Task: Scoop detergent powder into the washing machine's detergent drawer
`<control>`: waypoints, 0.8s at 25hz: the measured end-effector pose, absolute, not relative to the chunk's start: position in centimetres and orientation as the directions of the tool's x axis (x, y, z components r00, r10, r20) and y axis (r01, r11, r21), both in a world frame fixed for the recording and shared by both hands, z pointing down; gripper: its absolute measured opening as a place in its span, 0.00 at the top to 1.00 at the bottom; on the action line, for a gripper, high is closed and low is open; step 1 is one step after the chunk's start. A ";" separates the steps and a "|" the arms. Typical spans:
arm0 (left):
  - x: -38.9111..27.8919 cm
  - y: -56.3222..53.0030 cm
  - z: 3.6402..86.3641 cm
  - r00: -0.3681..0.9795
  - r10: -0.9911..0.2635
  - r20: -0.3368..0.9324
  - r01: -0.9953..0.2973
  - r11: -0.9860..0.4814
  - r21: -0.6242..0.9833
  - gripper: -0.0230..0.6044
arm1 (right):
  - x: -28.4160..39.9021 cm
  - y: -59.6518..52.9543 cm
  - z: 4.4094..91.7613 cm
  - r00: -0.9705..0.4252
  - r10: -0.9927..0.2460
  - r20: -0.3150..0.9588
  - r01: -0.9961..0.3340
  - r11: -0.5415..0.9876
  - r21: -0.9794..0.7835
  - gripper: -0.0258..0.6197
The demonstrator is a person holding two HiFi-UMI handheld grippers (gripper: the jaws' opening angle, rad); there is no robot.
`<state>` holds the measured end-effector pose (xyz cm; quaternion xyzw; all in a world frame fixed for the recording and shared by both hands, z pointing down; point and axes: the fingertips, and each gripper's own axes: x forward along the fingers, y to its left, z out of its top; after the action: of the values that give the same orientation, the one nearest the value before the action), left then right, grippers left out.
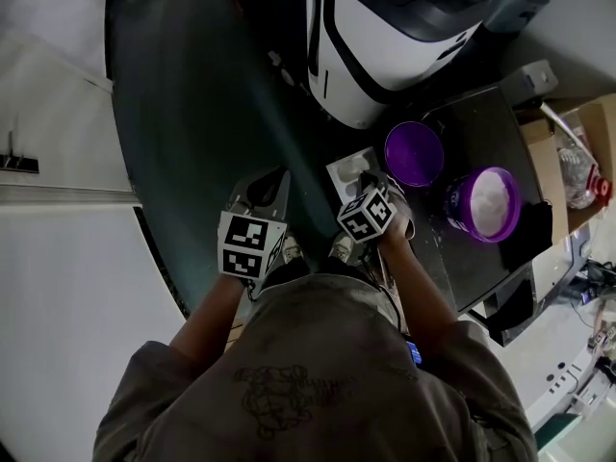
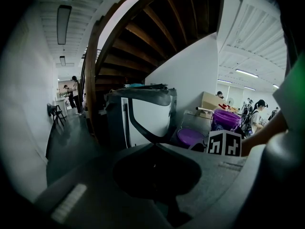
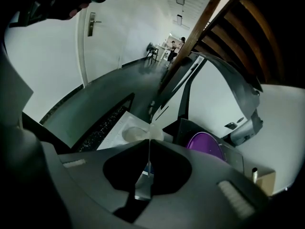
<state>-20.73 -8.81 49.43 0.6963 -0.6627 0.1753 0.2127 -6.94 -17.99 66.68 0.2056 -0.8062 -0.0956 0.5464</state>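
The right gripper [image 3: 148,143], jaws pinched on a clear scoop [image 3: 137,134], holds it over the white drawer [image 3: 113,133], so tipping seems under way, while the left gripper [image 2: 155,145] hangs closed and empty and the powder tub [image 1: 484,203] stands open nearby.

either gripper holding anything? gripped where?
Right gripper pinches the clear scoop by its thin handle, with the bowl out over the white drawer. Left gripper is shut on nothing.

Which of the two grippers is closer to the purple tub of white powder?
Right. The right gripper hangs over the white drawer, left of the purple tub in the head view; the left gripper is even farther left.
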 end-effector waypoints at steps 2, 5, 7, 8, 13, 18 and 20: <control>-20.7 -8.7 49.3 0.065 -0.850 0.523 -0.997 -0.030 0.075 0.96 | -6.9 -18.1 66.3 -0.310 -0.455 0.835 -0.209 0.889 0.406 0.91; -20.6 -8.5 49.1 0.076 -0.854 0.515 -0.995 -0.029 0.098 0.96 | -6.7 -18.0 65.7 -0.298 -0.476 0.827 -0.185 0.879 0.440 0.91; -20.6 -8.4 48.9 0.080 -0.857 0.509 -0.994 -0.033 0.101 0.96 | -6.5 -18.1 65.3 -0.280 -0.497 0.821 -0.164 0.868 0.469 0.91; -20.6 -8.4 48.8 0.081 -0.860 0.505 -0.994 -0.034 0.102 0.96 | -6.3 -18.2 65.1 -0.269 -0.510 0.817 -0.150 0.860 0.488 0.91; -20.7 -8.2 48.4 0.083 -0.872 0.483 -0.993 -0.033 0.111 0.96 | -5.7 -18.2 63.9 -0.242 -0.562 0.791 -0.111 0.826 0.552 0.91; -20.7 -7.7 48.0 0.090 -0.878 0.469 -0.992 -0.039 0.119 0.96 | -5.7 -18.4 61.9 -0.241 -0.606 0.758 -0.111 0.793 0.599 0.91; -20.8 -7.5 48.0 0.093 -0.879 0.468 -0.992 -0.039 0.123 0.96 | -5.5 -18.7 61.2 -0.226 -0.632 0.741 -0.122 0.773 0.623 0.91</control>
<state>-20.78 -7.52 47.98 0.7084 -0.6601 0.1333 0.2113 -5.49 -18.67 61.16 0.2513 -0.7502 -0.2243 0.5690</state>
